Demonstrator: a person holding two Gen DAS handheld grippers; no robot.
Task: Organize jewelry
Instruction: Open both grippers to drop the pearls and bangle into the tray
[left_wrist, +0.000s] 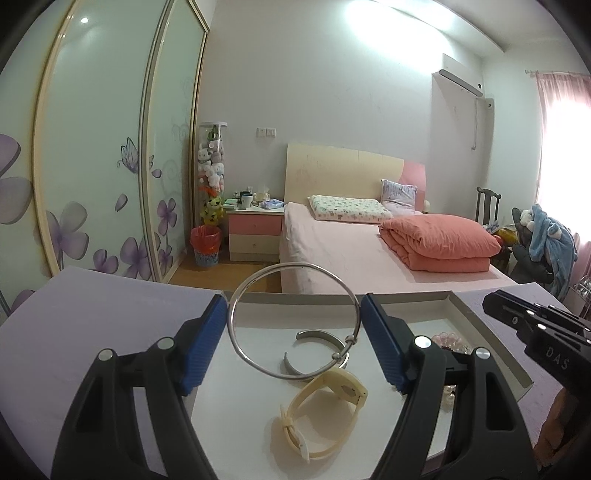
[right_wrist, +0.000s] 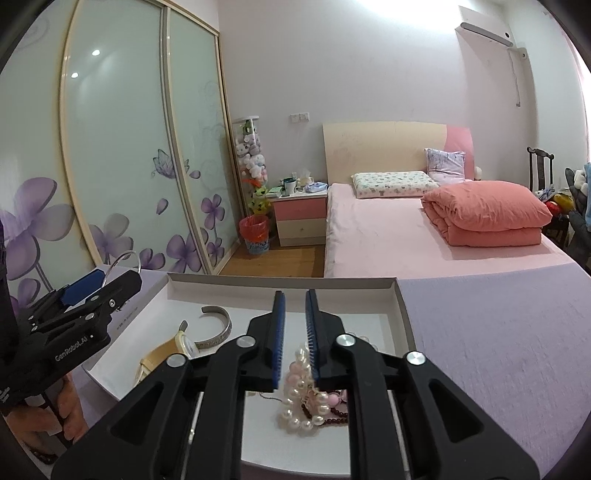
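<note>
My left gripper (left_wrist: 294, 310) is shut on a thin silver bangle (left_wrist: 243, 350), its blue pads pressing the ring's two sides, held above a shallow white box (left_wrist: 491, 332). In the box lie a grey cuff bracelet (left_wrist: 314, 334) and a cream watch (left_wrist: 325, 410). My right gripper (right_wrist: 293, 314) hangs over the box's right part, jaws narrowly apart with nothing between them, above a heap of pearl and dark bead bracelets (right_wrist: 306, 398). The cuff (right_wrist: 218, 328) and watch (right_wrist: 166, 354) show left of it. The left gripper (right_wrist: 92, 291) with the bangle (right_wrist: 125, 262) shows at far left.
The box (right_wrist: 402, 310) sits on a lilac-covered surface (right_wrist: 498, 350). Beyond are a pink bed (right_wrist: 406, 236) with a folded orange quilt (right_wrist: 487, 214), a nightstand (right_wrist: 299, 218), a red-lined bin (right_wrist: 255, 229) and sliding wardrobe doors (right_wrist: 110, 147).
</note>
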